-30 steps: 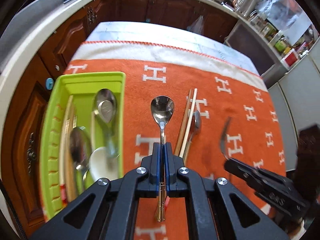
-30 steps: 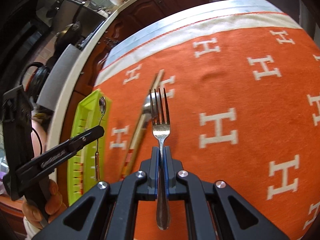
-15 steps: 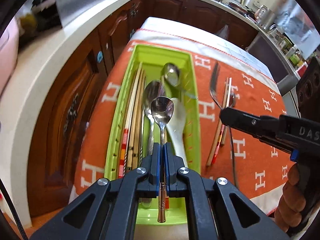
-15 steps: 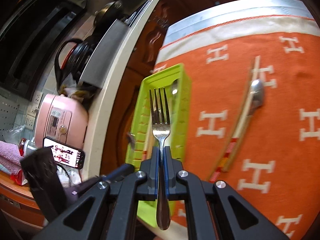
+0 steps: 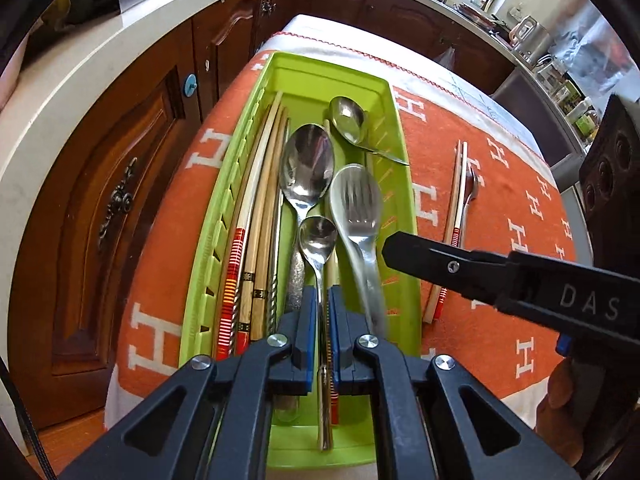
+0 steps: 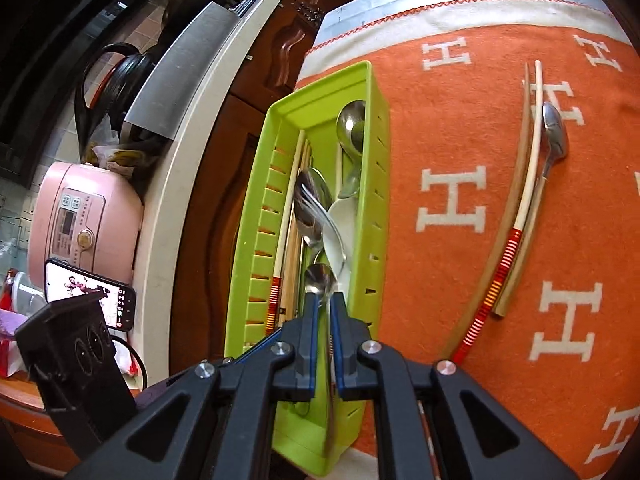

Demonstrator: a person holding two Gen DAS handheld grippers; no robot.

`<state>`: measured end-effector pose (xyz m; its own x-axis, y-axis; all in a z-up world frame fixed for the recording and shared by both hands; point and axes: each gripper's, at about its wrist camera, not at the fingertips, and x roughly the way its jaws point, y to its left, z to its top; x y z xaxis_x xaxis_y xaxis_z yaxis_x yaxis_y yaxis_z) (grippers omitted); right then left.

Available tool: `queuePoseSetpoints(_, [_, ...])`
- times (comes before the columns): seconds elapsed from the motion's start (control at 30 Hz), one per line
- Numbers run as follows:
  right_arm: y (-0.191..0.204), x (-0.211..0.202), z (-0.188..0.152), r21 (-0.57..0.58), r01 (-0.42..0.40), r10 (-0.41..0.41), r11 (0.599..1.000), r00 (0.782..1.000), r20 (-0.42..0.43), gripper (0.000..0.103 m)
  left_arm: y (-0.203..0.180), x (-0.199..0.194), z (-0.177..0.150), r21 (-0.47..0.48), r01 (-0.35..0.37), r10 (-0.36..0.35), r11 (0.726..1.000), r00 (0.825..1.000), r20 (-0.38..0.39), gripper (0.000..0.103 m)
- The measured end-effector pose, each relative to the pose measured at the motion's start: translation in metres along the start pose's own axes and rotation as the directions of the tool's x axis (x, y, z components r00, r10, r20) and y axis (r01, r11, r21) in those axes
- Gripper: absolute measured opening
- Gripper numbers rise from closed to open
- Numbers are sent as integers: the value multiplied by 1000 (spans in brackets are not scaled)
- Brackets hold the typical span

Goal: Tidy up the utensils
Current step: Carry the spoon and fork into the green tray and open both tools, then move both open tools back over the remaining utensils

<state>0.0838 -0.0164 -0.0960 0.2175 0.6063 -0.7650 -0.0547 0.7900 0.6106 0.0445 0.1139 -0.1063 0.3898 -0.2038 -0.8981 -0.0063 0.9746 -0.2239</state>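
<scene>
Orange H-patterned cloth (image 5: 500,216) spread on worktop, green tray (image 5: 394,128) crowded with cutlery, left gripper (image 5: 320,316) jaws opening around small spoon (image 5: 318,236), right gripper (image 6: 323,312) jaws opening, fork (image 5: 360,208) blurred over tray.

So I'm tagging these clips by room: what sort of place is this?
Most likely a home kitchen: dark carved wooden cabinets under a pale countertop, a pink rice cooker on it, and a green plastic cutlery tray of utensils.
</scene>
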Motion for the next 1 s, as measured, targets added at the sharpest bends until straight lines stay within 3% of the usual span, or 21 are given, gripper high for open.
queuePoseSetpoints(0.13, [10,-12,-3,-61,25,-21,998,998,55,8,-5,-3,-1,26,-21,20,999,1000,20,18])
queuePoseSetpoints(0.33, [6,-35,-5,-88,53,-43,995,992,118,8,-13,-13,-2,44,-17,16,999,999,37,22])
queuePoseSetpoints(0.57, [-17,-50,-6,-54,109,-99,993,983,152,8,-23,-21,-6,72,-22,19,997,999,51,25])
queuePoseSetpoints(0.7, [-30,-58,-8,-44,148,-138,988,975,172,8,-32,-25,-5,84,-29,23,996,998,65,35])
queuePoseSetpoints(1.0, [-69,-75,-8,34,181,-185,983,964,192,8,-57,-38,11,129,-18,3,992,993,114,37])
